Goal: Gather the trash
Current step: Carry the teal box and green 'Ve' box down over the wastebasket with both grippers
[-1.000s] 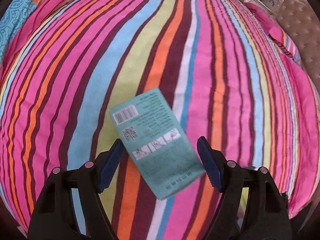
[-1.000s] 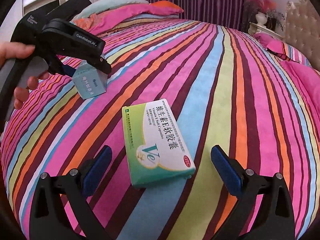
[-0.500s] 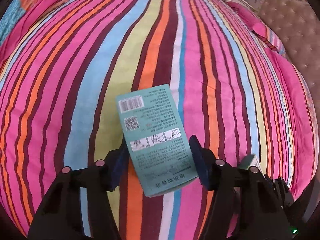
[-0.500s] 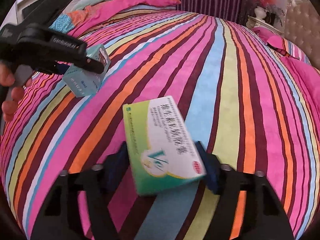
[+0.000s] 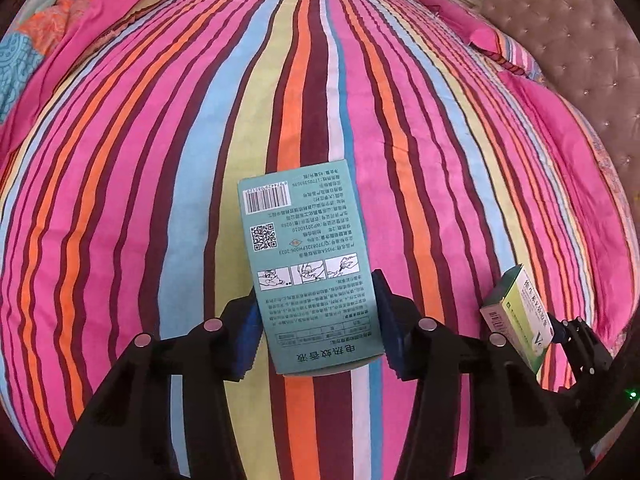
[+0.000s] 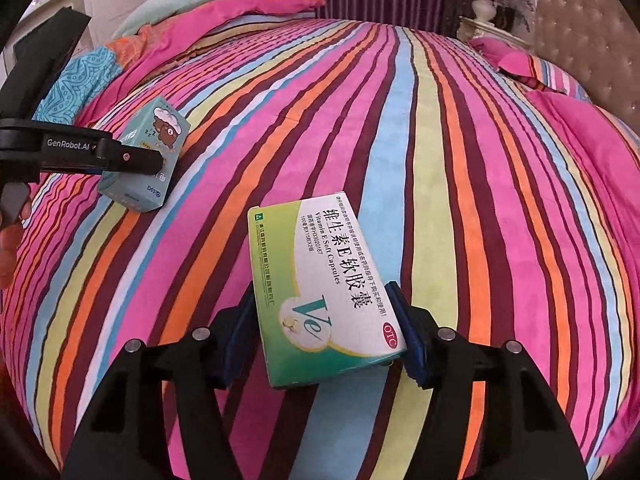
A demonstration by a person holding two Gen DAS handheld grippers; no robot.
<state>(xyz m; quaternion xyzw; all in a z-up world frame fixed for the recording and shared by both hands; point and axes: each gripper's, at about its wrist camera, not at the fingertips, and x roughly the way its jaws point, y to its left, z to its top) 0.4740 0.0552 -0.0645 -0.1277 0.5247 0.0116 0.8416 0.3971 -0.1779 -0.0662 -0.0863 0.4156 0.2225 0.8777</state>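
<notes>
While the person's hands stay mostly out of sight, both grippers hold boxes over a bed covered by a striped blanket [image 5: 400,128] in pink, orange, blue, yellow and maroon. The left gripper [image 5: 316,322] has its blue pads [image 5: 386,320] against the two long sides of a teal box [image 5: 306,268], and its jaws are closing on it; the box's back face, with a barcode, a QR code and small drawings, is turned to the camera. From the right wrist view the same teal box [image 6: 146,156] appears at the left, clamped in the black left gripper [image 6: 132,160], with a cartoon bear on one face; fingertips [image 6: 8,248] of the person show at the left edge below it. The right gripper [image 6: 324,334] grips a green and white vitamin E box [image 6: 320,288] across its width, printed face up, lifted above the blanket. In the left wrist view that vitamin E box [image 5: 520,316] shows at the lower right. Pink pillows [image 6: 264,6] lie at the far end of the bed, and a tufted headboard [image 5: 568,40] stands at the right.
</notes>
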